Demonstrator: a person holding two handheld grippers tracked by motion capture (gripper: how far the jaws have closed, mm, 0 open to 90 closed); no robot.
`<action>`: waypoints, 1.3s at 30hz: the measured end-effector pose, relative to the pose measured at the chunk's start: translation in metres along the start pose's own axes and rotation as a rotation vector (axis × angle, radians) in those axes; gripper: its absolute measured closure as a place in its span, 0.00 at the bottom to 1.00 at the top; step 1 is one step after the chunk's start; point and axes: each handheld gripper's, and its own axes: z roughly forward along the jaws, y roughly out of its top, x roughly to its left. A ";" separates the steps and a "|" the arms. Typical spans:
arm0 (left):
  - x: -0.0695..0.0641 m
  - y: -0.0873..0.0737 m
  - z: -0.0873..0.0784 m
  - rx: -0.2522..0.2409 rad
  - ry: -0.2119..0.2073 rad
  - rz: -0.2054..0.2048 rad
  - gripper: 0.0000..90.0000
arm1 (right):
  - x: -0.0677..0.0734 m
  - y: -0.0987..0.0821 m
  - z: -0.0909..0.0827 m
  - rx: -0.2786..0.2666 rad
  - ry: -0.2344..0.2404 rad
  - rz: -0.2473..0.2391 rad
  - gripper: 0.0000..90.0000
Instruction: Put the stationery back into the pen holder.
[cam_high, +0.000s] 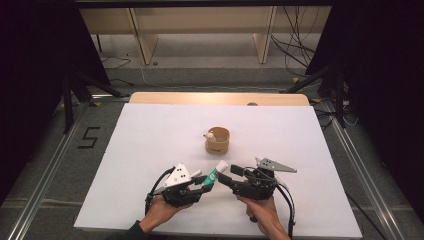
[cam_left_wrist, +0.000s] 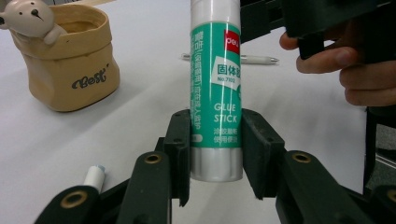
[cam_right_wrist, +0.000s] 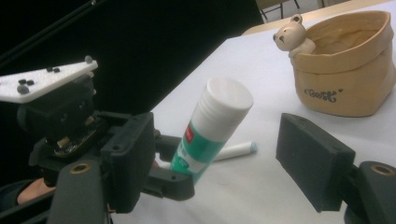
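A green and white glue stick (cam_left_wrist: 215, 93) with a white cap (cam_right_wrist: 224, 105) is clamped near its base by my left gripper (cam_left_wrist: 215, 156), which is shut on it. In the high view the glue stick (cam_high: 216, 173) leans up and to the right out of the left gripper (cam_high: 206, 185). My right gripper (cam_right_wrist: 219, 140) faces it with its jaws open; the cap stands between and beyond the pads (cam_right_wrist: 313, 158), untouched. From above, the right gripper (cam_high: 226, 176) sits just right of the cap.
A tan pot (cam_high: 217, 140) with a small bear figure (cam_right_wrist: 289, 35) on its rim stands on the white table (cam_high: 150, 150) behind the grippers. A white pen (cam_left_wrist: 247, 59) lies on the table. Another white pen (cam_right_wrist: 236, 151) lies below the glue stick.
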 end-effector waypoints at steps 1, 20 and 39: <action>0.000 0.000 0.000 0.001 -0.002 0.000 0.73 | -0.001 0.000 0.000 0.001 0.004 0.009 0.33; -0.009 -0.003 -0.003 -0.020 -0.007 0.012 0.73 | -0.005 0.000 0.014 -0.004 0.096 0.172 0.51; -0.009 -0.003 -0.003 -0.022 -0.014 0.013 0.73 | -0.005 -0.001 0.016 -0.006 0.108 0.197 0.70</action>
